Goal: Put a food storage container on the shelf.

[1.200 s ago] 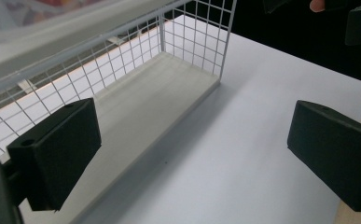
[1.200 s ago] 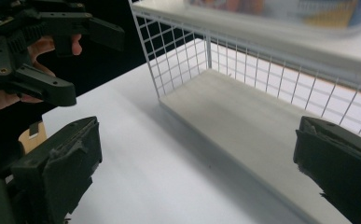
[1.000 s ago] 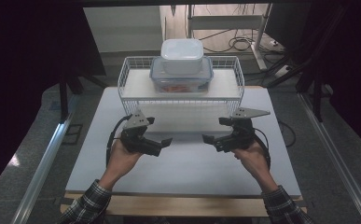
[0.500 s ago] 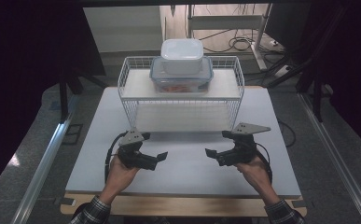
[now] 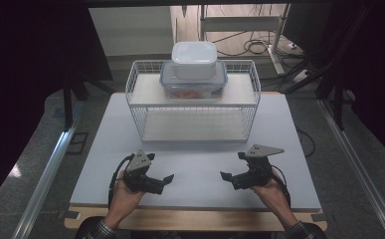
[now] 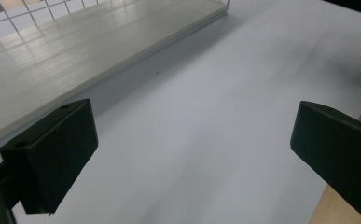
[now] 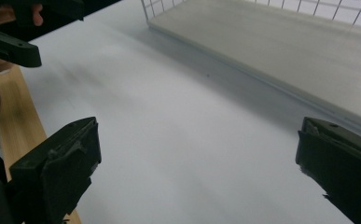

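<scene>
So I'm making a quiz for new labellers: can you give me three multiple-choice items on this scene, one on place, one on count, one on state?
1. Where do the containers sit?
A. on the wire rack's top shelf
B. on the lower shelf
C. on the white board

2. How many containers are stacked?
A. one
B. two
C. four

3. How do both hand-held grippers' jaws stand?
A. shut on a lid
B. shut, empty
C. open, empty

Answers:
1 A, the blue-rimmed container rests on the wire rack top.
2 B, a white container sits on it.
3 C, left hand-held gripper and right hand-held gripper show wide gaps.

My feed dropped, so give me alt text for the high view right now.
Two hands hold the left gripper and right gripper, both open and empty, low over the white table. Behind them, a wire rack carries two stacked lidded containers on its top shelf.
</scene>
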`<control>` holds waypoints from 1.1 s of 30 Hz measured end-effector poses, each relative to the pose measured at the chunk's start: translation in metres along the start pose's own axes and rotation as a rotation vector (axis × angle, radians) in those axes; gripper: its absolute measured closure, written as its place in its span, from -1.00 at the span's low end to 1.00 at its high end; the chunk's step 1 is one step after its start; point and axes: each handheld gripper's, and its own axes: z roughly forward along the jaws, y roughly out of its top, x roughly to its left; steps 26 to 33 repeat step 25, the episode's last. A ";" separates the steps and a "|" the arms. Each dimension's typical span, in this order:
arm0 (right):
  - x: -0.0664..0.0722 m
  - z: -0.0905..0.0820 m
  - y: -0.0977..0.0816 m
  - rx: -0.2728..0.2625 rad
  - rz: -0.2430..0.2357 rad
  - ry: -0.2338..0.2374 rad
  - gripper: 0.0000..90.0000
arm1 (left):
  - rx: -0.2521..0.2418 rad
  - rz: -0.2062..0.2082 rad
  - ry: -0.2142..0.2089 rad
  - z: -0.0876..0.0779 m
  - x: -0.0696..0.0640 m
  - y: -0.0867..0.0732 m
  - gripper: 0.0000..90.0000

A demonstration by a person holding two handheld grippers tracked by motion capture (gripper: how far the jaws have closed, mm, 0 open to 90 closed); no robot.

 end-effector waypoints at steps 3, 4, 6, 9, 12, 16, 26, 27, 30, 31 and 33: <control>0.001 0.002 -0.006 0.016 -0.004 -0.010 -1.00 | 0.017 0.012 0.000 0.001 -0.002 -0.006 -0.99; 0.001 0.003 -0.008 0.019 -0.006 -0.011 -1.00 | 0.025 0.017 0.004 0.002 -0.003 -0.008 -0.99; 0.002 0.004 -0.012 0.028 -0.011 -0.016 -1.00 | 0.046 0.024 0.003 0.005 -0.004 -0.012 -1.00; 0.003 0.007 -0.018 0.048 -0.020 -0.023 -1.00 | 0.079 0.031 0.001 0.009 -0.006 -0.019 -1.00; 0.004 0.011 -0.026 0.077 -0.024 -0.026 -1.00 | 0.111 0.049 0.002 0.014 -0.007 -0.023 -1.00; 0.004 0.017 -0.034 0.122 -0.033 -0.030 -1.00 | 0.127 0.051 0.001 0.017 -0.007 -0.026 -1.00; 0.003 0.024 -0.040 0.171 -0.024 -0.053 -1.00 | 0.143 0.044 0.013 0.020 -0.004 -0.028 -1.00; 0.003 0.024 -0.040 0.171 -0.024 -0.053 -1.00 | 0.143 0.044 0.013 0.020 -0.004 -0.028 -1.00; 0.003 0.024 -0.040 0.171 -0.024 -0.053 -1.00 | 0.143 0.044 0.013 0.020 -0.004 -0.028 -1.00; 0.003 0.024 -0.040 0.171 -0.024 -0.053 -1.00 | 0.143 0.044 0.013 0.020 -0.004 -0.028 -1.00; 0.003 0.024 -0.040 0.171 -0.024 -0.053 -1.00 | 0.143 0.044 0.013 0.020 -0.004 -0.028 -1.00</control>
